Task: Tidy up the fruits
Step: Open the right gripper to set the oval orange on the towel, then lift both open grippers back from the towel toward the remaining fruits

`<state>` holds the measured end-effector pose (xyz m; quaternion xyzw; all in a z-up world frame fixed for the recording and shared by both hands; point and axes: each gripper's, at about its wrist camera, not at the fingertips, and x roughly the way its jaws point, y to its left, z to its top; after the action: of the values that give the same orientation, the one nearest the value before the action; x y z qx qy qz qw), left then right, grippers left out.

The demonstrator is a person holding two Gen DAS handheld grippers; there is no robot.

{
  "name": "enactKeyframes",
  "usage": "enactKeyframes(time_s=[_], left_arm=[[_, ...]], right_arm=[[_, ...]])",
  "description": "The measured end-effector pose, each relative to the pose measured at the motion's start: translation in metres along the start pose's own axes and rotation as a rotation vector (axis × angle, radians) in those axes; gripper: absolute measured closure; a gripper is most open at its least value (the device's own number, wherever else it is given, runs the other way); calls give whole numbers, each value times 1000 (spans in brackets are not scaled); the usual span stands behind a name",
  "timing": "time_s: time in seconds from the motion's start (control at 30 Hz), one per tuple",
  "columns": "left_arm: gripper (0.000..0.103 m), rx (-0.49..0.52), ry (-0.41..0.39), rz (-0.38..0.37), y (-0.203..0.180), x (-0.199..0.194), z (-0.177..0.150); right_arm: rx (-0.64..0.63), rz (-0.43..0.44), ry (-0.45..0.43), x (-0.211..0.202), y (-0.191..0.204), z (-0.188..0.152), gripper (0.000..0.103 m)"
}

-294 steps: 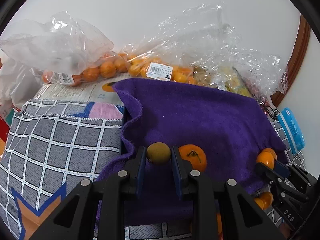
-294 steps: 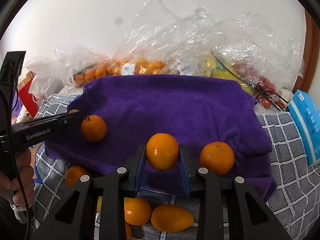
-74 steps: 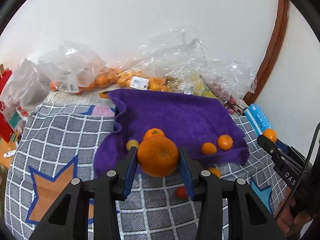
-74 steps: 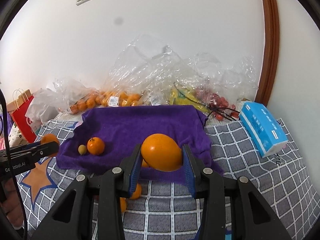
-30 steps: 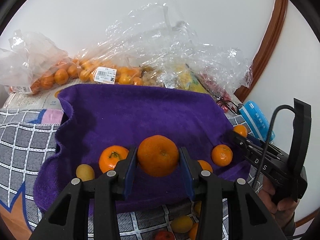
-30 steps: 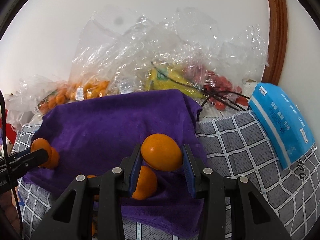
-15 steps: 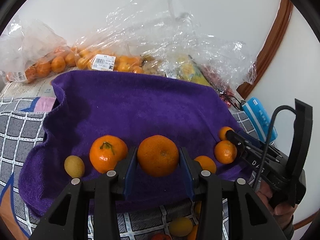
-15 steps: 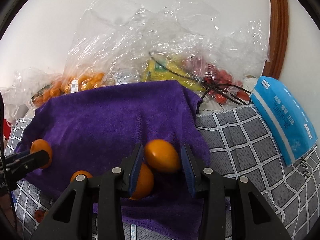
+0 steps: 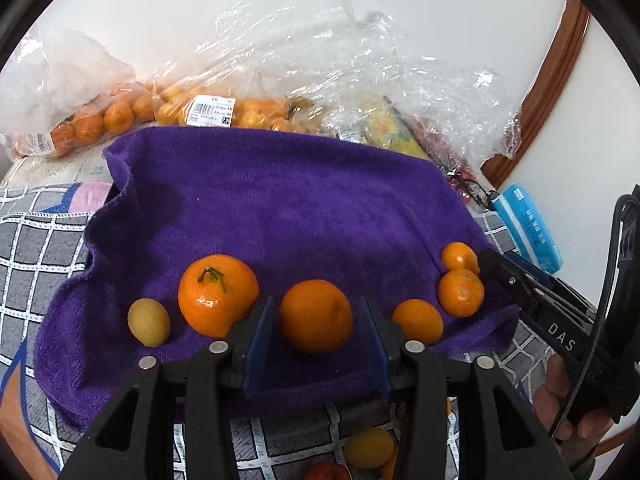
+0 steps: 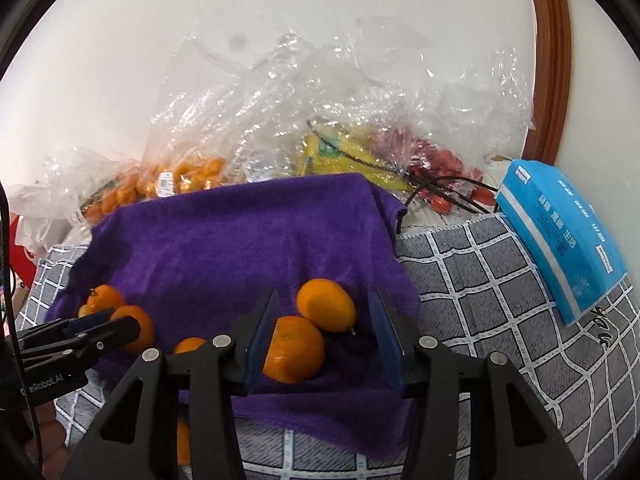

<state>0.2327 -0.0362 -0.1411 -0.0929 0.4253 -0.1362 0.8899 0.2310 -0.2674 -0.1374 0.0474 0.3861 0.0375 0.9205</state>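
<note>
A purple towel lies on the checked cloth and carries a row of fruit. My left gripper is open around an orange that rests on the towel. To its left lie a stemmed orange and a small yellow fruit. To its right lie three small oranges. My right gripper is open. An oval orange lies on the towel between its jaws, against a rounder orange.
Clear plastic bags of oranges and other fruit pile up against the wall behind the towel. A blue tissue pack lies at the right. More loose fruit lies on the checked cloth before the towel.
Both grippers have opened and let go of their oranges, which now rest on the towel's front edge.
</note>
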Motion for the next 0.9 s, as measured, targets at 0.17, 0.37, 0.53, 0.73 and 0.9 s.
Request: enactKeyframes(time_s=[0.17, 0.37, 0.53, 0.73, 0.9], left_arm=[[55, 12, -35, 27, -3, -16, 3], [54, 0, -62, 37, -5, -43, 2], [54, 12, -85, 65, -6, -72, -11], [54, 43, -127, 138, -3, -106, -37], [54, 16, -117, 112, 5, -126, -55]], right_arm=[[-18, 8, -49, -21, 8, 5, 55], [-46, -22, -55, -52, 18, 1, 49], [-111, -51, -51, -83, 35, -13, 45], [-70, -56, -11, -110, 40, -37, 29], [-70, -58, 52, -121, 42, -61, 31]])
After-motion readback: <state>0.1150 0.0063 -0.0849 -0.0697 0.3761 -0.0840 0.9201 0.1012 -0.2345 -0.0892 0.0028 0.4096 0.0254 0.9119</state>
